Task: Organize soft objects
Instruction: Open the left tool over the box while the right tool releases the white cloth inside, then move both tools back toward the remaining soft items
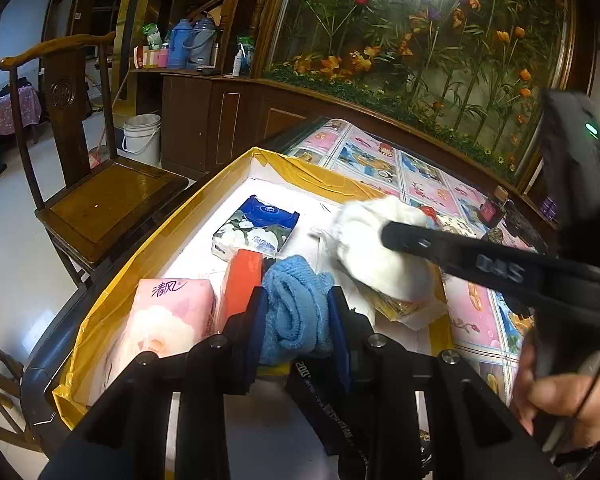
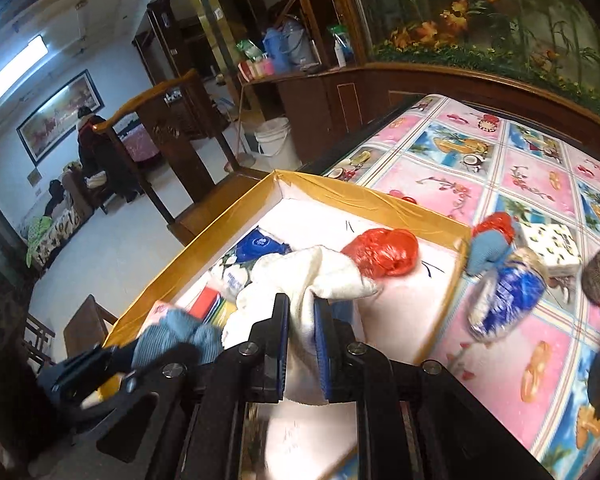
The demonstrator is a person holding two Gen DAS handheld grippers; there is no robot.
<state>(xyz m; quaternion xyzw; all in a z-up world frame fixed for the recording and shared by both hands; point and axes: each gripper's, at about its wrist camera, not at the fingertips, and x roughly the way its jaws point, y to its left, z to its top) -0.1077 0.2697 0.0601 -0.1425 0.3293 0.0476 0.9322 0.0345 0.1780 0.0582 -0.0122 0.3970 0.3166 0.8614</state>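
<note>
1. Left gripper [image 1: 298, 300]: black frame with blue pads, clamped on a bunched light-blue terry cloth [image 1: 296, 304]. The cloth is soft, light and compressible; it bulges above and below the pads, so a mid-bundle pinch should hold best.
2. Right gripper [image 2: 302, 316]: same build, closed tight on a crumpled white fluffy cloth [image 2: 300, 280] that spills forward over the fingertips. It is limp and drapes freely, so loose ends will likely trail and may snag the box wall.
3. Both cloths hang over the shallow white box with yellow-taped walls [image 2: 384, 196].
4. Box contents: a pink soft tissue pack [image 1: 172, 308], a blue floral tissue pack [image 1: 256, 232], a flat red-orange item [image 1: 242, 280] and a crinkled red plastic bundle [image 2: 384, 256].
5. Outside the box, on the pink-and-blue patterned tablecloth [image 2: 540, 172]: a blue-and-white bag [image 2: 504, 300], blurred, and a small patterned white box [image 2: 552, 248].
6. A wooden chair [image 1: 96, 200] stands beside the table.
</note>
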